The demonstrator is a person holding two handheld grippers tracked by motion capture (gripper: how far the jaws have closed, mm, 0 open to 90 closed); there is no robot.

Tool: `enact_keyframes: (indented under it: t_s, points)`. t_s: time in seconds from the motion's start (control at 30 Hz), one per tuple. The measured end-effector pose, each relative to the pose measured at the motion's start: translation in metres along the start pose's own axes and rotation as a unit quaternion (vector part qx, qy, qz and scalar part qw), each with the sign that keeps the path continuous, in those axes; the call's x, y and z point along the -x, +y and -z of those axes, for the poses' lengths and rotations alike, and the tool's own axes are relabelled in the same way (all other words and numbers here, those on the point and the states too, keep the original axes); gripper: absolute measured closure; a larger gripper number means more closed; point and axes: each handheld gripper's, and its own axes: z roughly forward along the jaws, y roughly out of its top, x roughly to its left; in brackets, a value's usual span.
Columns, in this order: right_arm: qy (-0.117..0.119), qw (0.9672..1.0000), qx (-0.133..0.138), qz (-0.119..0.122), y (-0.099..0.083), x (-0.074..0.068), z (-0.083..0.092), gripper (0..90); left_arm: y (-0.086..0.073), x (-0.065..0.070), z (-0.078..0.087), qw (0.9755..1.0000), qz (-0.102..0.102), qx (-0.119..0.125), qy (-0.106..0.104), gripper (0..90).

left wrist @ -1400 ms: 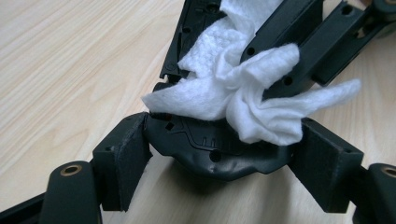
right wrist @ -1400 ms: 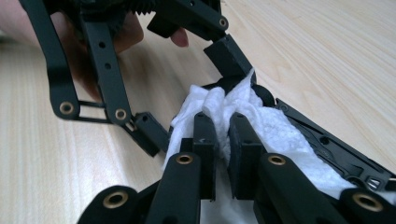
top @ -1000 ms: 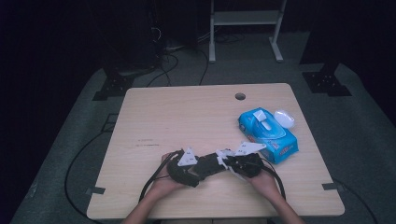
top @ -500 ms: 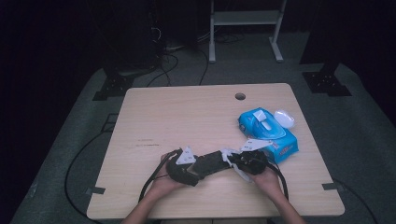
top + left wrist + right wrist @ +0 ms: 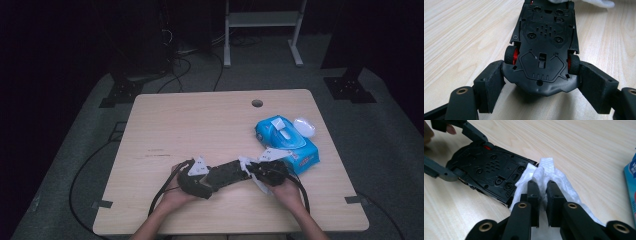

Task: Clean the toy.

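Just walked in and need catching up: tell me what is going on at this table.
A person is cleaning a black toy car turned underside up on the light wooden table. The left gripper clamps one end of the car by its red-hubbed wheels, while the right gripper pinches a crumpled white wipe against the other end. A blue wipes pack lies nearby.

The near middle of the table (image 5: pixel 165 125) is being blocked by the upturned toy car (image 5: pixel 227 174), which is being clamped between the left gripper (image 5: pixel 212 182) and the wipe (image 5: pixel 549 173) pinched in the right gripper (image 5: pixel 543 195). Passage at the right edge is being narrowed by the blue wipes pack (image 5: pixel 286 142) and the small white case (image 5: pixel 304 126) just beside it. The left half and far side are being left open for passage.
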Motion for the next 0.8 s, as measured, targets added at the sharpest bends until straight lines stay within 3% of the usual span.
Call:
enact_keyframes:
  t_s: [0.13, 0.2, 0.27, 0.4, 0.47, 0.57, 0.63, 0.67, 0.8]
  points:
    - [0.040, 0.9992, 0.003, -0.001, 0.003, -0.010, -0.003, 82.0, 0.000, 0.001, 0.000, 1.0000, -0.003, -0.003, 0.002, 24.0]
    - [0.033, 0.9992, -0.001, 0.024, 0.005, -0.019, -0.005, 81.9, 0.001, 0.001, 0.000, 1.0000, -0.003, -0.004, 0.002, 24.0]
    - [0.027, 0.9992, -0.001, 0.029, 0.006, -0.018, -0.006, 81.9, 0.000, 0.001, 0.001, 1.0000, -0.002, -0.002, 0.001, 24.0]
    - [0.002, 1.0000, 0.003, -0.003, 0.003, -0.002, -0.003, 81.9, 0.000, 0.000, 0.001, 1.0000, -0.001, 0.000, -0.001, 24.0]
    - [0.005, 1.0000, 0.006, -0.006, 0.003, -0.003, -0.003, 81.9, 0.000, 0.001, 0.000, 1.0000, -0.005, -0.002, 0.000, 24.0]
    - [0.027, 0.9996, 0.012, 0.000, 0.008, -0.012, -0.009, 81.9, 0.002, 0.006, -0.002, 0.9999, -0.012, -0.002, -0.005, 24.0]
    - [0.027, 0.9995, 0.007, 0.014, 0.011, -0.016, -0.014, 81.9, 0.003, 0.008, -0.002, 0.9999, -0.014, -0.003, -0.004, 24.0]
    - [0.023, 0.9996, 0.006, 0.017, 0.013, -0.014, -0.016, 81.8, 0.003, 0.008, -0.002, 0.9999, -0.014, -0.003, -0.005, 24.0]
    - [-0.007, 0.9999, 0.009, -0.004, 0.010, 0.004, -0.012, 81.8, 0.003, 0.006, -0.002, 0.9999, -0.005, 0.002, -0.011, 24.0]
